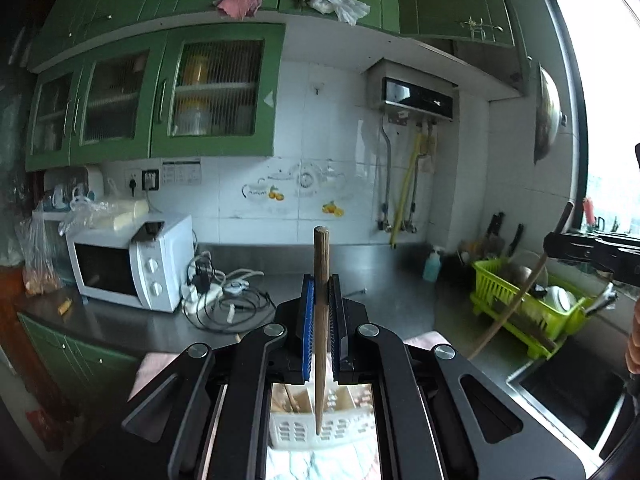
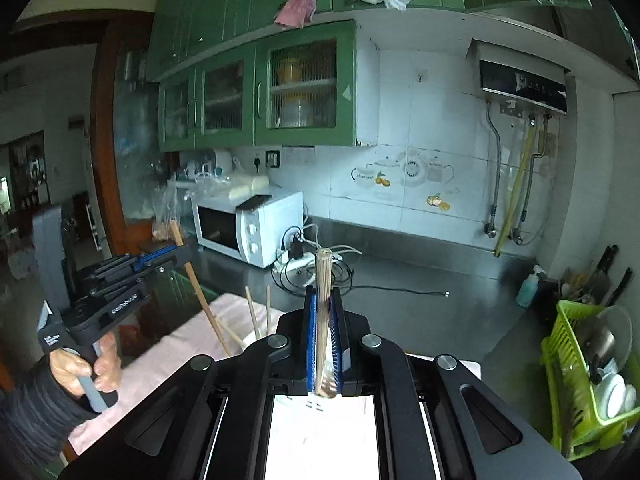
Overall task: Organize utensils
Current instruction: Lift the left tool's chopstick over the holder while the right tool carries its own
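Left tongs point(image 1: 321, 300) clamped on my brown chopstick point(image 1: 320, 320) over white basket point(image 1: 320, 432), right tongs point(image 2: 324, 312) clamped on pale chopstick point(image 2: 322, 320), basket unseen there.

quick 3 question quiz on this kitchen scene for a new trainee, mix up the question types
1. True or false: each gripper is shut on a wooden stick.
2. Which sits on the counter left of the tangled cables? A) microwave B) kettle C) toaster
3. Fill in: the white basket lies directly ____ the left gripper.

Key
1. True: the left gripper clamps a chopstick, and the right gripper clamps a lighter stick.
2. A: the microwave stands left of the cables.
3. Below: the basket shows beneath it, the chopstick tip pointing down toward it.
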`<state>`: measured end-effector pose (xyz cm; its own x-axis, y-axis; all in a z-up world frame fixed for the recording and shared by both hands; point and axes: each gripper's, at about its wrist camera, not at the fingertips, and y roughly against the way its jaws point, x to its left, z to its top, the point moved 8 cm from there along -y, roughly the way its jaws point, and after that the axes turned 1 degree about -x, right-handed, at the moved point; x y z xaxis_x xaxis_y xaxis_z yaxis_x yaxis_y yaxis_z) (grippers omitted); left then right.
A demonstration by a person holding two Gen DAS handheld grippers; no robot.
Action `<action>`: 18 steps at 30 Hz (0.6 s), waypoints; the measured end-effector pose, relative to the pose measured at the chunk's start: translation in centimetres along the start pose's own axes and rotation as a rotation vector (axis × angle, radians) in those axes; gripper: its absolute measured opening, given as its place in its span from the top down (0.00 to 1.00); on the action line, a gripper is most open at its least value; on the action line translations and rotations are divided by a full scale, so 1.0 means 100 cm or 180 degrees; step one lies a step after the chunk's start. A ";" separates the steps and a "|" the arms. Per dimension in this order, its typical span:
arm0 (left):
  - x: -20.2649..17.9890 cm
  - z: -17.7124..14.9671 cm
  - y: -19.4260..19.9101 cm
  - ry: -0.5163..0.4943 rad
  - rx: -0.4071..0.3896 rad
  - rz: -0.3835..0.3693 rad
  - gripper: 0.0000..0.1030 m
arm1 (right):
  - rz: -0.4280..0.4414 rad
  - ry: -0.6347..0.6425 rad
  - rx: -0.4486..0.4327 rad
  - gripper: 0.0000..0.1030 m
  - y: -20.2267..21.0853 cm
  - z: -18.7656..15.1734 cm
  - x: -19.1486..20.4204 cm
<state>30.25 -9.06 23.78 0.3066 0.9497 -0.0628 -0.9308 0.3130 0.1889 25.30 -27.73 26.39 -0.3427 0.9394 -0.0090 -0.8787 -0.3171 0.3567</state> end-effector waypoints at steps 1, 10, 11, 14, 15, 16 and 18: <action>0.001 0.003 -0.004 -0.0016 -0.0025 0.0024 0.95 | -0.0002 0.0003 -0.0025 0.94 -0.001 0.003 -0.001; 0.022 0.002 -0.040 0.0119 -0.0040 0.0131 0.95 | -0.0028 -0.0020 -0.0256 0.94 -0.011 0.029 -0.012; 0.025 -0.001 -0.046 0.0129 -0.0022 0.0157 0.95 | -0.0053 0.0001 -0.0248 0.94 -0.016 0.027 -0.012; 0.032 -0.013 -0.060 0.0178 0.0053 0.0176 0.95 | -0.0061 0.0006 -0.0134 0.94 -0.038 0.014 -0.013; 0.034 -0.017 -0.064 0.0180 0.0072 0.0194 0.95 | -0.0049 -0.0015 -0.0094 0.94 -0.045 0.009 -0.013; 0.035 -0.020 -0.066 0.0178 0.0074 0.0209 0.95 | -0.0032 -0.0039 -0.0048 0.94 -0.052 0.004 -0.014; 0.040 -0.027 -0.073 0.0169 0.0093 0.0252 0.95 | -0.0020 -0.0093 0.0023 0.94 -0.068 -0.007 -0.018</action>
<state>37.69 -7.56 19.55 0.2205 0.9704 -0.0982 -0.9452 0.2375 0.2240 31.72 -27.38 23.35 -0.3271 0.9449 0.0159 -0.8784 -0.3102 0.3636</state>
